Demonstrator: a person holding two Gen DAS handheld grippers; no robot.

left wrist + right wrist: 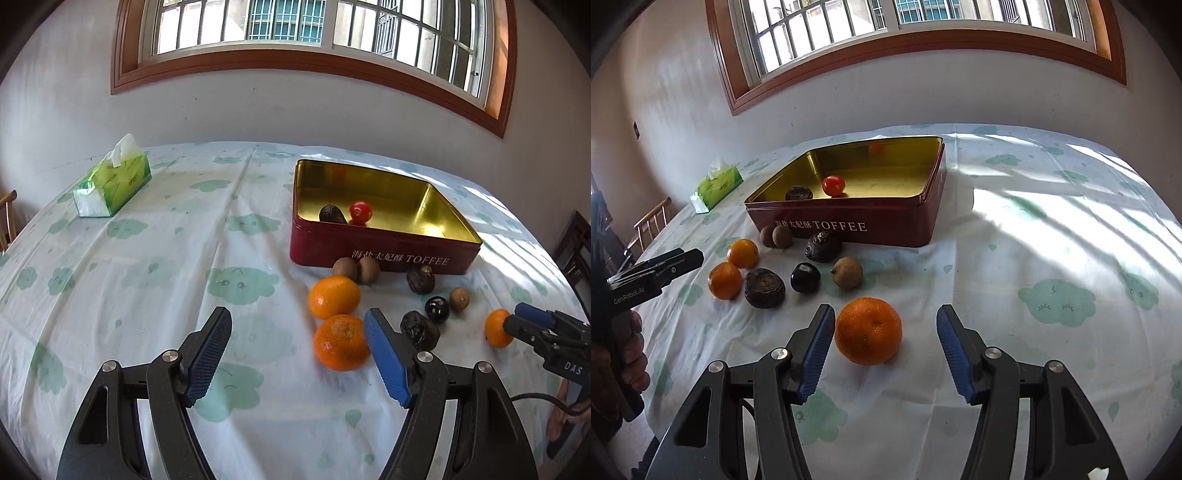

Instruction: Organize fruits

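In the left wrist view, the right gripper (pixel 517 321) covers part of an orange (pixel 496 328), and the tin's (pixel 384 251) near wall hides the lower part of a dark wrinkled fruit (pixel 332 214). The person's hand (pixel 626 354) is cut off at the right wrist view's left edge.

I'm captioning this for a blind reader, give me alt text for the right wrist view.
An open right gripper reaches toward a mandarin orange on a cloud-print tablecloth, pads not touching it. Behind lie two more oranges, dark wrinkled fruits and brown ones before a red toffee tin holding a cherry tomato. The left gripper enters from the left.
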